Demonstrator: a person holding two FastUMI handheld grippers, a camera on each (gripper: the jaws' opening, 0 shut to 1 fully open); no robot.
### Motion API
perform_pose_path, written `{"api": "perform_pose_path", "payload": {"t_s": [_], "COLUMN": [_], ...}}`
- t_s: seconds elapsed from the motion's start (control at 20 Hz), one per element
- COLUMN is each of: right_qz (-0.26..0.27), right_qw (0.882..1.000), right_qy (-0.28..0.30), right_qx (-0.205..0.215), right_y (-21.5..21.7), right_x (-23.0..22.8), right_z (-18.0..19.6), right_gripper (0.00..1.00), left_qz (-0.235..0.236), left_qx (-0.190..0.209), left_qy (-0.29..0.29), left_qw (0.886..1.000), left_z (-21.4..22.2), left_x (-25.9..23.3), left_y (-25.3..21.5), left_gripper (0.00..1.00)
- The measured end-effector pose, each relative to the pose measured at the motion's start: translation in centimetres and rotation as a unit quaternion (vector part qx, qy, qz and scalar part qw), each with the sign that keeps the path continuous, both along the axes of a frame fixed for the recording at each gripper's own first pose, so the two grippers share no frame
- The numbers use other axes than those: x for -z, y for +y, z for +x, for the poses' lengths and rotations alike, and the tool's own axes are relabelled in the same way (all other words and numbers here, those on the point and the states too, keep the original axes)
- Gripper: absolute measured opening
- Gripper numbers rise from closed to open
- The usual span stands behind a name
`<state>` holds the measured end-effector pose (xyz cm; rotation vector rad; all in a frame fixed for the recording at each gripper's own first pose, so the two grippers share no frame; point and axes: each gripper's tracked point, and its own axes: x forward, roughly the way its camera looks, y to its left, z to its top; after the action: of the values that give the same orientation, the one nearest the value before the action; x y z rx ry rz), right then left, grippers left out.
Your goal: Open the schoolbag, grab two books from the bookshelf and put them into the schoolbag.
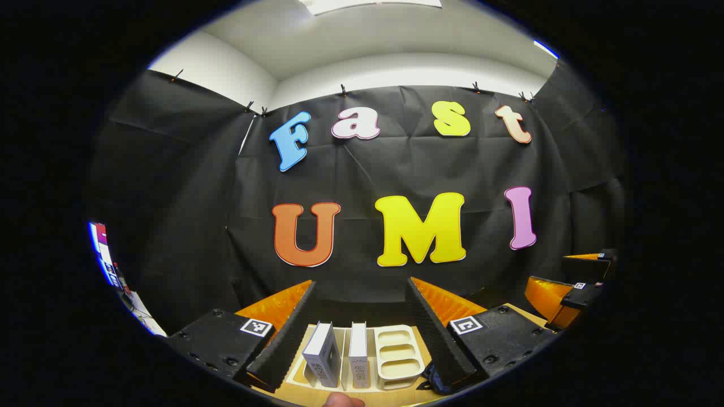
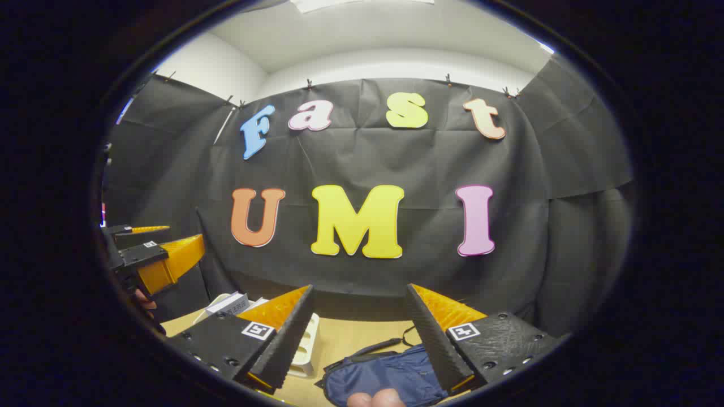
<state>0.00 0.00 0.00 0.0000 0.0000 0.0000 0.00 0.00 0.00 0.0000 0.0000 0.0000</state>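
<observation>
— On the table [image 1: 396, 395], low in the left gripper view, what stood between the fingers?

— A pale rack [image 1: 390, 356] with two books [image 1: 339, 356] upright in it. One book leaned a little, the other stood straight just beside it. The rack's remaining slots were bare. The left gripper [image 1: 362, 294] hung above them with its jaws spread wide, gripping nothing, both fingers apart from the books.

— And the bag?

— In the right gripper view, the blue bag [image 2: 384, 379] lay flat on the table [image 2: 350, 345], low and between that gripper's fingers. A dark strap [image 2: 379, 345] trailed from its top across the wood. I could not tell whether its zip was open. In the left gripper view a dark corner of it [image 1: 430, 380] peeked out just right of the rack.

— How did the right gripper stand?

— The right gripper [image 2: 360, 294] was also wide, nothing held, raised over the bag and not touching it.

— Did either camera catch the other tool?

— Yes. The left gripper [image 2: 153, 254] sat at the far left edge of the right gripper view, with the rack [image 2: 305, 345] and a book [image 2: 229, 303] below it. The right gripper [image 1: 571, 282] sat at the far right edge of the left gripper view. A fingertip [image 1: 342, 400] of the person showed at the bottom of each view.

— Where was the rack relative to the bag?

— Just beside it, to the bag's left, near but apart as far as I could tell.
</observation>
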Motion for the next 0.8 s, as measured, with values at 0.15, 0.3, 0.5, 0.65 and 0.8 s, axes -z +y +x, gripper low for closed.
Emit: {"api": "perform_pose_path", "payload": {"t_s": [0.15,0.3,0.5,0.65,0.8], "right_qz": [0.000,-0.003,-0.001,0.000,-0.001], "right_qw": [1.000,1.000,1.000,1.000,1.000], "right_qy": [0.001,0.000,0.000,0.000,-0.002], "right_qx": [-0.003,-0.001,0.003,0.005,0.006], "right_y": [0.10,-0.12,-0.38,-0.46,-0.54], "right_x": [0.05,-0.12,-0.18,-0.21,-0.44], "right_z": [0.13,0.31,0.37,0.35,0.39], "right_gripper": [0.95,0.95,0.95,0.95,0.95], "left_qz": [-0.001,-0.001,-0.003,-0.003,-0.004], "left_qx": [-0.005,-0.005,-0.002,0.000,0.001], "left_qy": [0.003,0.007,0.012,0.013,0.014], "left_qw": [1.000,1.000,1.000,1.000,1.000], "left_z": [0.08,0.27,0.43,0.39,0.44], "left_x": [0.17,0.43,0.68,0.79,0.90], "left_y": [0.10,0.00,-0.17,-0.16,-0.32], "left_gripper": [0.98,0.98,0.98,0.98,0.98]}}
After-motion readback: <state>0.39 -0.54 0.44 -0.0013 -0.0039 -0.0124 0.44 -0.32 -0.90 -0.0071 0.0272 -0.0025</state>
